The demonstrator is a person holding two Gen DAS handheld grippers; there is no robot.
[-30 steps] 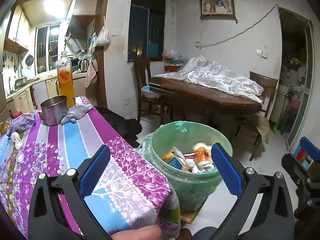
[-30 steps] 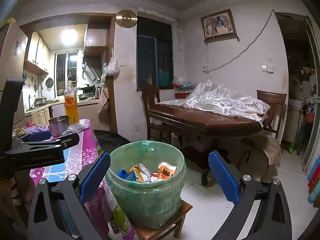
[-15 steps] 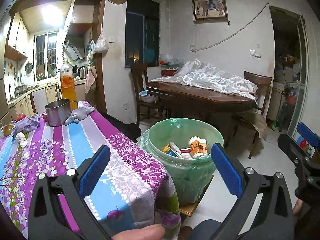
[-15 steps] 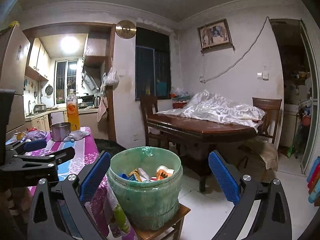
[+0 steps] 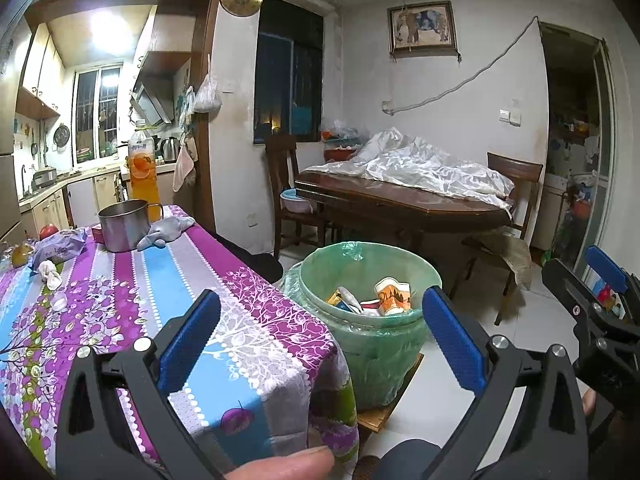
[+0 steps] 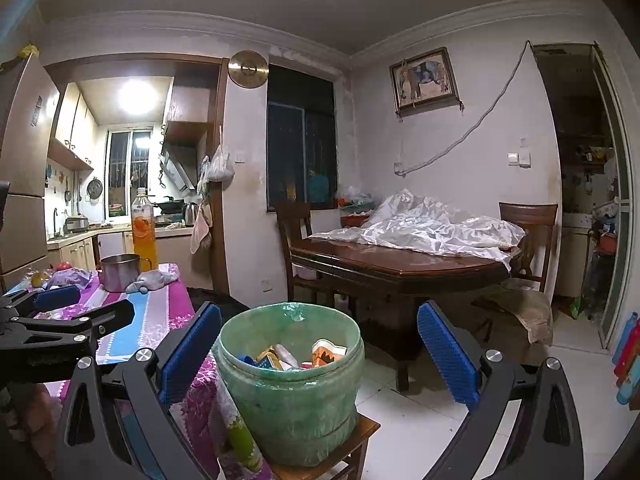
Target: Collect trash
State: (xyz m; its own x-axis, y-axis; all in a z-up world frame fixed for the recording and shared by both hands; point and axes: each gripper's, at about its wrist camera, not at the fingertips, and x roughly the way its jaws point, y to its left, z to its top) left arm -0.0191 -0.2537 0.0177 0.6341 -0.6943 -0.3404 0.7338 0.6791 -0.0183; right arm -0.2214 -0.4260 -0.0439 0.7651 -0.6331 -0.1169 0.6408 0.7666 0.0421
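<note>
The left gripper (image 5: 320, 340) hangs with its blue-padded fingers (image 5: 190, 344) spread wide and empty, over the corner of the purple-and-blue striped tablecloth (image 5: 120, 280); the right gripper (image 6: 320, 356) is likewise spread wide, holding nothing, with the green-lined trash bucket (image 6: 292, 396) between its fingers in view; the bucket stands on a low wooden stool (image 6: 352, 456) just beside the table, with a paper cup (image 5: 394, 292) and wrappers inside; crumpled white scraps (image 5: 50, 274) lie on the cloth near a steel pot (image 5: 122, 224).
</note>
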